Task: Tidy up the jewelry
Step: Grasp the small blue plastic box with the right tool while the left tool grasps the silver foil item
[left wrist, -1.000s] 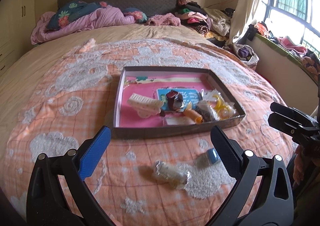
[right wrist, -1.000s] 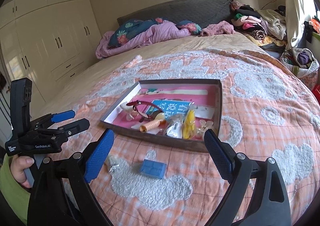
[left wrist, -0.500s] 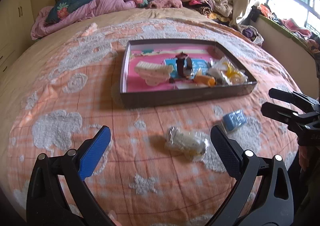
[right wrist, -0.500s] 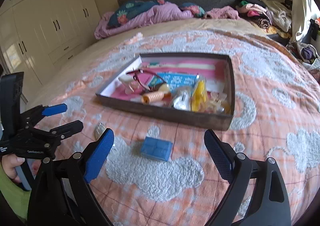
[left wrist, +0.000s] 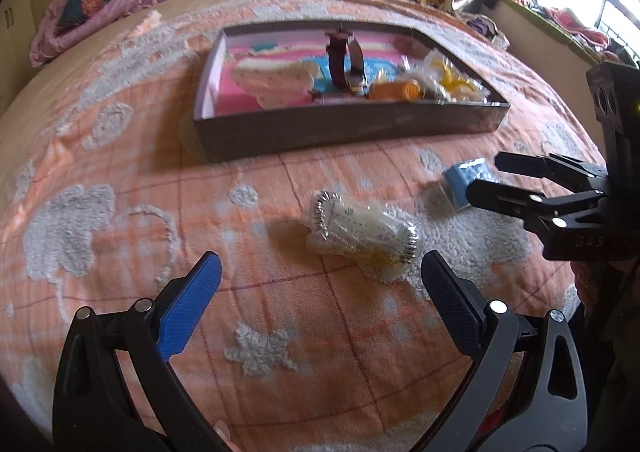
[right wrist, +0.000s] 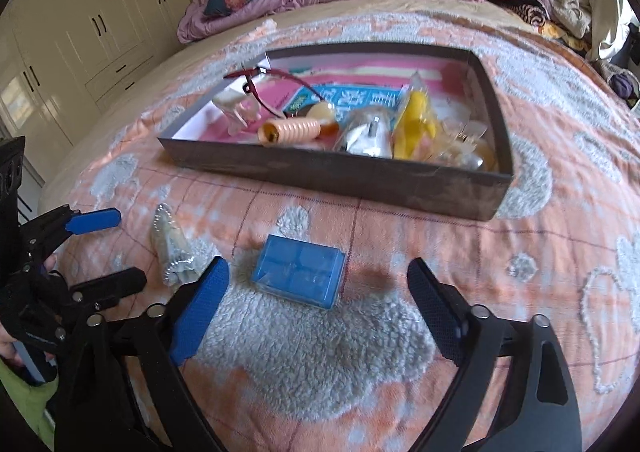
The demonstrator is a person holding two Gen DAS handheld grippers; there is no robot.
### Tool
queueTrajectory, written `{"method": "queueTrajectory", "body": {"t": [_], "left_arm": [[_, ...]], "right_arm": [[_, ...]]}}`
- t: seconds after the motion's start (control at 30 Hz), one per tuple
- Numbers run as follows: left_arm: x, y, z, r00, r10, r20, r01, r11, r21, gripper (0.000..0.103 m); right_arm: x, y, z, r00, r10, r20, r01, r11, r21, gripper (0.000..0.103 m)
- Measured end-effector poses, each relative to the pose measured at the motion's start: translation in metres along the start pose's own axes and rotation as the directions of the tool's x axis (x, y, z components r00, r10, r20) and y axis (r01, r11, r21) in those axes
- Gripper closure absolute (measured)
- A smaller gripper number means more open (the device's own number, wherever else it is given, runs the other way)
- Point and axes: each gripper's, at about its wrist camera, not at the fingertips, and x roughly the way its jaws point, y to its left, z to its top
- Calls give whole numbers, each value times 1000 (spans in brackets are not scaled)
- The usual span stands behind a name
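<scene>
Bedroom; bed under an orange bedspread with grey tufted patches, crumpled bedding and clothes heaped across the top of both frames, pale wardrobes at upper left of the right wrist view.

Item 1: shallow dark box, upper centre of the left wrist view, lying flat on the bedspread. It already holds a cream hair claw, an upright dark watch, an orange ribbed roller and bagged yellow pieces; judged to be the collecting tray.

Item 2: clear packet with a silver chain looped around a card, centre of the left wrist view, on the bedspread below the box, outside it.

Item 3: small blue case, lower centre of the right wrist view, also outside the box.

Left gripper: jaws released, spread wide, nothing between them, the packet just above the tips; apparently lined up to take it.

Right gripper: jaws have just been closing a little yet stand apart, the blue case just above the tips and untouched. Both loose items presumably await transfer into the box.
</scene>
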Motion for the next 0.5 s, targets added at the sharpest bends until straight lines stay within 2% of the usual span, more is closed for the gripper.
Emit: {"method": "queueTrajectory", "body": {"t": [0.1, 0.17, 0.4, 0.43, 0.47, 0.5], "left_arm": [[6, -4, 0, 1000, -12, -14, 12, 1000, 18, 10], [11, -6, 1, 999, -28, -25, 28, 999, 14, 10], [22, -7, 12, 999, -53, -14, 53, 999, 5, 10], [23, -8, 13, 999, -50, -14, 51, 999, 7, 13], [24, -8, 15, 999, -50, -15, 50, 999, 9, 27], [24, -9, 16, 998, -62, -11, 62, 998, 13, 36]], "right_arm": [[8, 0, -2, 1000, -5, -12, 5, 1000, -8, 35], [8, 1, -3, 1000, 15, -7, -15, 1000, -23, 54], [-9, -1, -2, 999, 25, 26, -25, 999, -20, 54], [-13, -1, -1, 999, 29, 34, -28, 999, -18, 54], [-17, -2, 0, 998, 33, 45, -33, 999, -16, 54], [-21, -1, 1, 998, 35, 55, -34, 999, -16, 54]]}}
